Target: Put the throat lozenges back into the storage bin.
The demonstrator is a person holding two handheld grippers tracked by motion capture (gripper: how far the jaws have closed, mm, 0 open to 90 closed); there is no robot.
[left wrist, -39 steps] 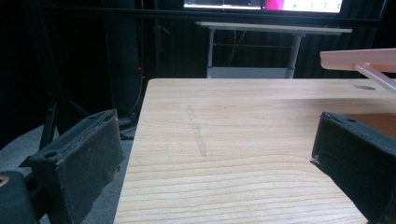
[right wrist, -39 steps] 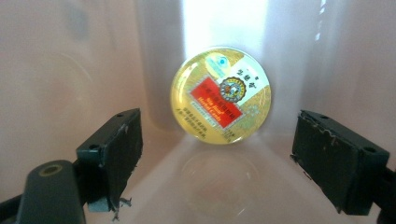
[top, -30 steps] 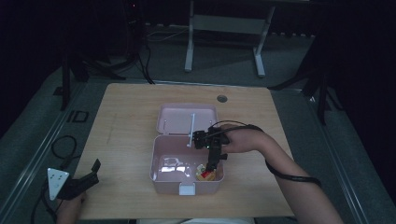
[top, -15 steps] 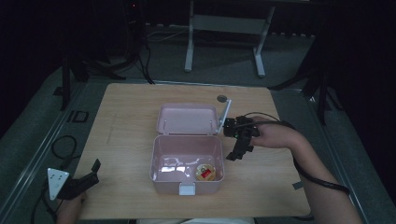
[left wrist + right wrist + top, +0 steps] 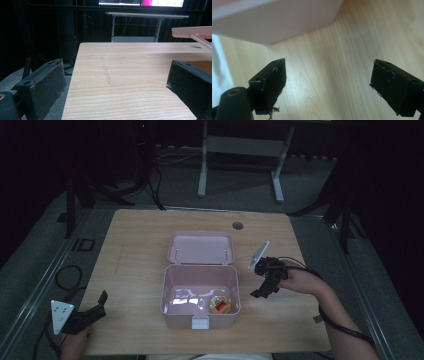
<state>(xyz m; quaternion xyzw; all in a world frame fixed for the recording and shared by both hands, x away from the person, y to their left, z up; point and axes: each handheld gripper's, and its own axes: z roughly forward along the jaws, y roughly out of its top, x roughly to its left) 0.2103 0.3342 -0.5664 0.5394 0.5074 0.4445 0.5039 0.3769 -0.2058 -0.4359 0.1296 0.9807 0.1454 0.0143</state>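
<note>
Pink lunchbox (image 5: 200,290), lid open

Left gripper (image 5: 117,87) jaws wide apart over bare wooden table (image 5: 130,65); pink lid (image 5: 192,32) far right

Left hand-held gripper (image 5: 95,307) jaws apart, right hand-held gripper (image 5: 262,290) jaws apart, pointing down
</note>
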